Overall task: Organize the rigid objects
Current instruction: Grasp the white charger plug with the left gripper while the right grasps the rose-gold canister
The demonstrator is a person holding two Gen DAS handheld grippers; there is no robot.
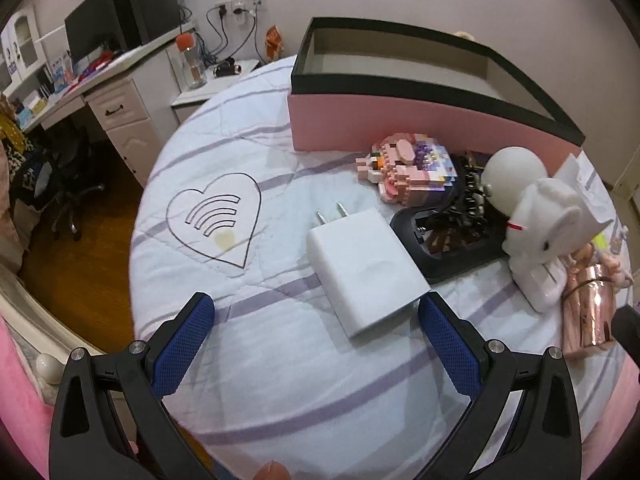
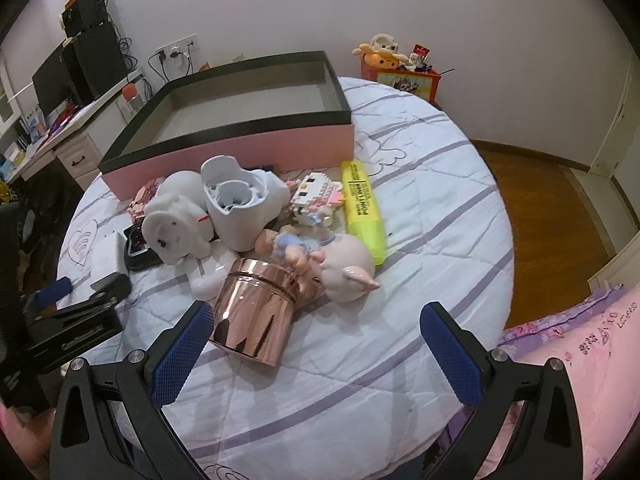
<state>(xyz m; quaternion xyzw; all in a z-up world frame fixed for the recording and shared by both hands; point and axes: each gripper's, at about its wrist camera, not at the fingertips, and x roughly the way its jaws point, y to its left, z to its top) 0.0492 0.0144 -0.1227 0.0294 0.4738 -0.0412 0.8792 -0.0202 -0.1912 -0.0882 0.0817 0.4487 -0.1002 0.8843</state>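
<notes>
A white plug charger (image 1: pixel 362 270) lies on the quilt just ahead of my open left gripper (image 1: pixel 316 316), its near corner close to the right finger. Behind it sit a pink block figure (image 1: pixel 412 172), a black tray (image 1: pixel 448 240) and a white astronaut figure (image 1: pixel 536 208). A pink box with a black rim (image 1: pixel 400 124) stands open at the back. My right gripper (image 2: pixel 316 324) is open, its left finger beside a rose-gold tin (image 2: pixel 256 312). Past the tin lie a pig figure (image 2: pixel 348 264), a small doll (image 2: pixel 288 246), a yellow highlighter (image 2: pixel 362 212) and a white holder (image 2: pixel 244 204).
The objects lie on a bed with a striped pale quilt (image 2: pixel 420 184). A desk with a monitor (image 1: pixel 92 28) and a bottle (image 1: pixel 192 60) stands to the left. An orange toy box (image 2: pixel 404 76) sits by the far wall. Wooden floor (image 2: pixel 540 208) lies right of the bed.
</notes>
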